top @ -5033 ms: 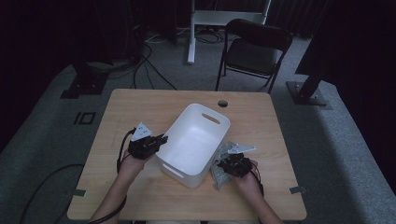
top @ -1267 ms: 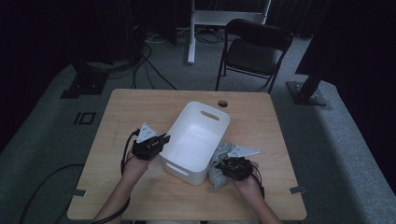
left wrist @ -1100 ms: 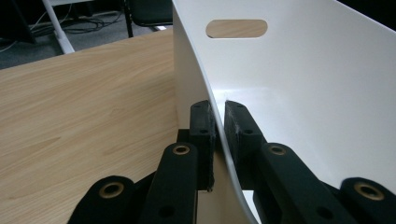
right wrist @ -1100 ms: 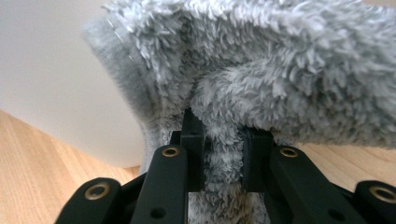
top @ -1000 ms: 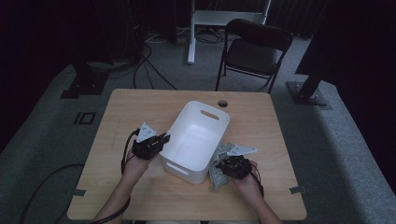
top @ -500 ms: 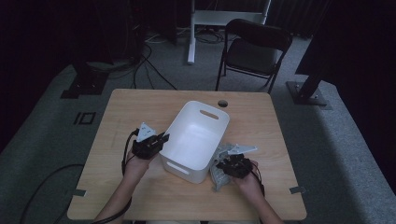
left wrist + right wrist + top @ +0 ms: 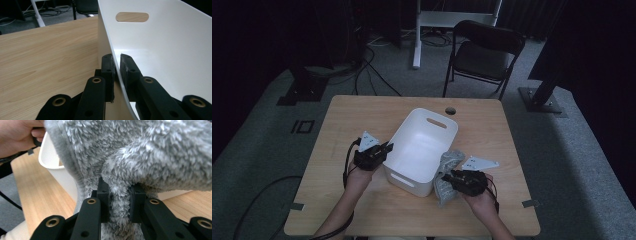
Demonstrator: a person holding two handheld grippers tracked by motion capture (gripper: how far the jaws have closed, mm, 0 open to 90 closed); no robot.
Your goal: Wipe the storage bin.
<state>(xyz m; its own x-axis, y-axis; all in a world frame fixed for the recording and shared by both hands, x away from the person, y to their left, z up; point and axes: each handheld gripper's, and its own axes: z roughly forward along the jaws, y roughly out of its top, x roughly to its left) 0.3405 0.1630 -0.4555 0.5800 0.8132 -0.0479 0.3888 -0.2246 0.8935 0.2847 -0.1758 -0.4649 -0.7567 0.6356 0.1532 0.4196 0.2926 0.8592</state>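
Grey fleece cloth is the item being handled, but the largest things are described first. A dim room with grey carpet is seen from above, with black cables trailing across it. A black folding chair and a white stand are placed beyond the far edge of a light wooden table, which has a round hole near its far edge.

A white plastic bin is set near the middle of the table, turned at an angle, with a slot handle cut in each end wall. Its inside appears bare.

The cloth is found just beside the bin's right wall, touching it, near the table's front edge. It is a fluffy, long-piled fabric, bunched into a crumpled strip and partly lifted.

The left gripper is held at the bin's left rim. In the left gripper view, its jaws are seen closed on the thin white wall, one jaw outside and one inside.

The right gripper is held at the cloth. In the right gripper view, a fold of the grey pile is seen pinched between its jaws, which are narrowed but kept apart by the thick fabric. The other hand is visible in that view's upper left corner.
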